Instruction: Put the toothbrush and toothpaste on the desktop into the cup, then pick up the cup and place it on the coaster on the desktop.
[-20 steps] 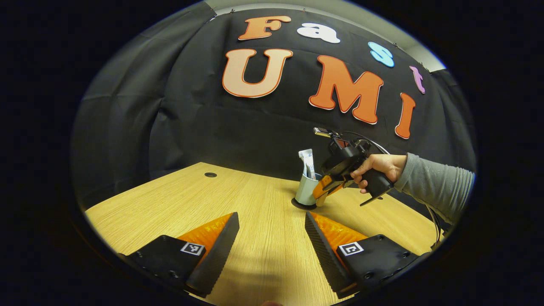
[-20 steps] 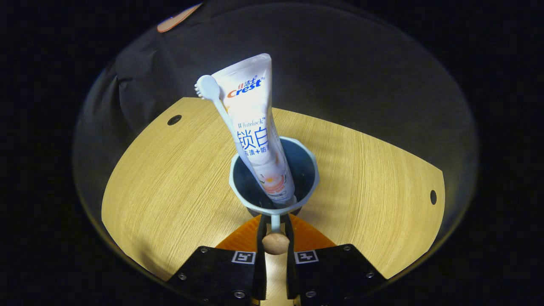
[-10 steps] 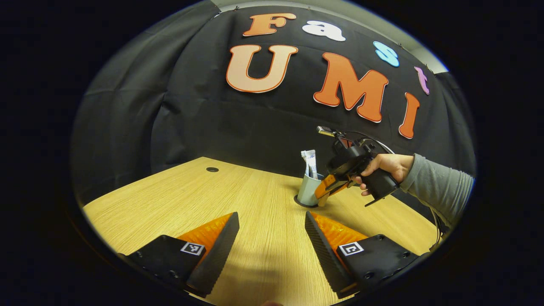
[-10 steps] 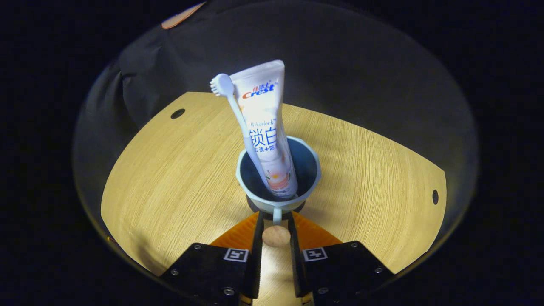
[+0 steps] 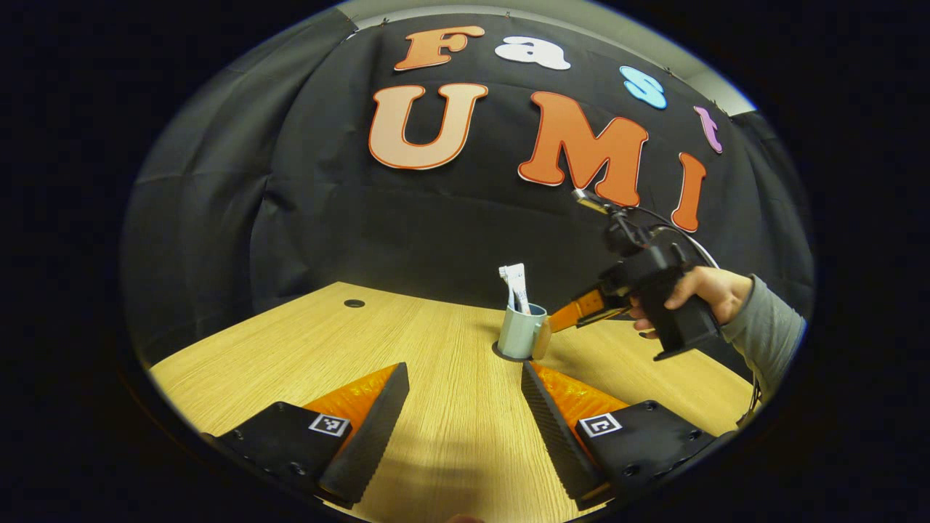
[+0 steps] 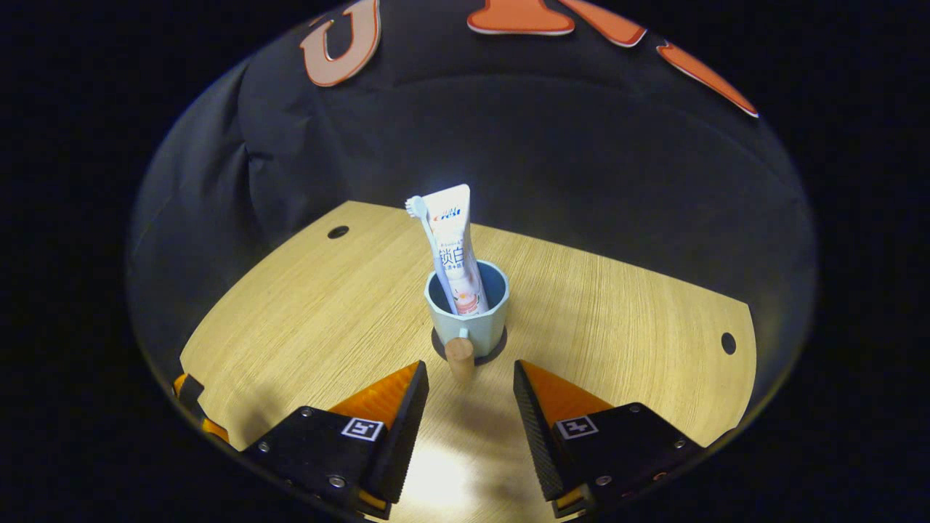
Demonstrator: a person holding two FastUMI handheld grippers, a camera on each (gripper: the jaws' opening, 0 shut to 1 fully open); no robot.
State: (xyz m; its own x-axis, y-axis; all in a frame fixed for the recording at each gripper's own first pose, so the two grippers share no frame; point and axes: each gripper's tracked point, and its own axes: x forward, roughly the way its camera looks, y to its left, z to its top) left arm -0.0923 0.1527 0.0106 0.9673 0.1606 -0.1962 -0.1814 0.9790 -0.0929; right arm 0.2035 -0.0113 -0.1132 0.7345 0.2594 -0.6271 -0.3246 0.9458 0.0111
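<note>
Right gripper point(image 6: 471, 392) is spread wide with nothing in it, just short of the cup's point(image 6: 468, 323) wooden handle point(image 6: 459, 356). Cup's on the dark coaster point(image 6: 496, 354), toothpaste point(image 6: 456, 250) and toothbrush point(image 6: 425, 236) standing inside. Left gripper point(image 5: 465, 414) is open and empty too, over the desktop point(image 5: 305, 349).

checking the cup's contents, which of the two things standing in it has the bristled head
The toothbrush, the thin white stick left of the wide toothpaste tube in the cup.

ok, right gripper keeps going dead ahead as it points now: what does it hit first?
Most likely the wooden knob handle of the cup, which lies straight ahead between the open right gripper fingers. The cup sits on the dark coaster behind it. The gap can't be judged exactly.
</note>
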